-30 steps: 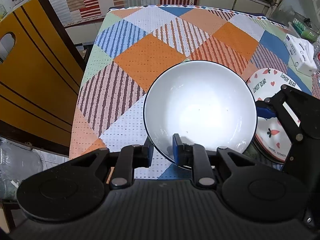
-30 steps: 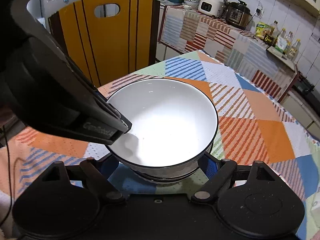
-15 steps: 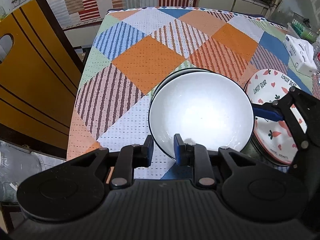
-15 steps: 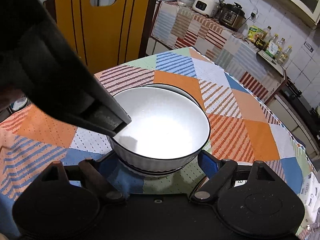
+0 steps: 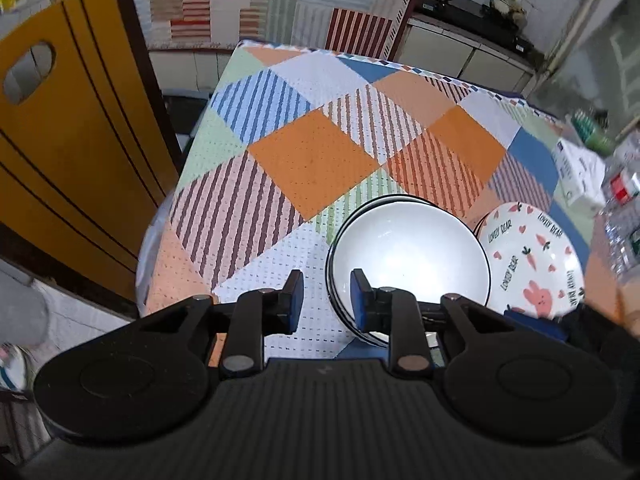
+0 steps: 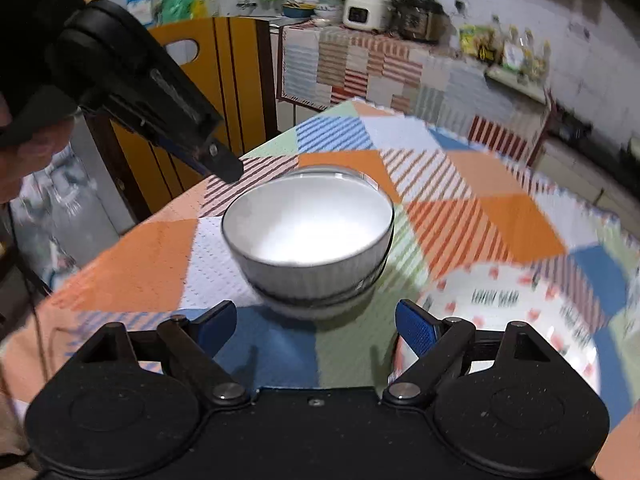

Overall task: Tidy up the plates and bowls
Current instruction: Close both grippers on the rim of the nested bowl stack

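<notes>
The white black-rimmed ceramic bowls point(image 6: 308, 236) sit nested just ahead of both released, empty tongs, left point(image 5: 326, 298) and right point(image 6: 316, 322), beside the stacked carrot-print plates point(image 5: 532, 260), so organizing looks nearly done

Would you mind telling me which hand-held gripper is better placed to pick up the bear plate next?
Right, probably: the right hand-held gripper is open, with one finger above the bear plate.
</notes>
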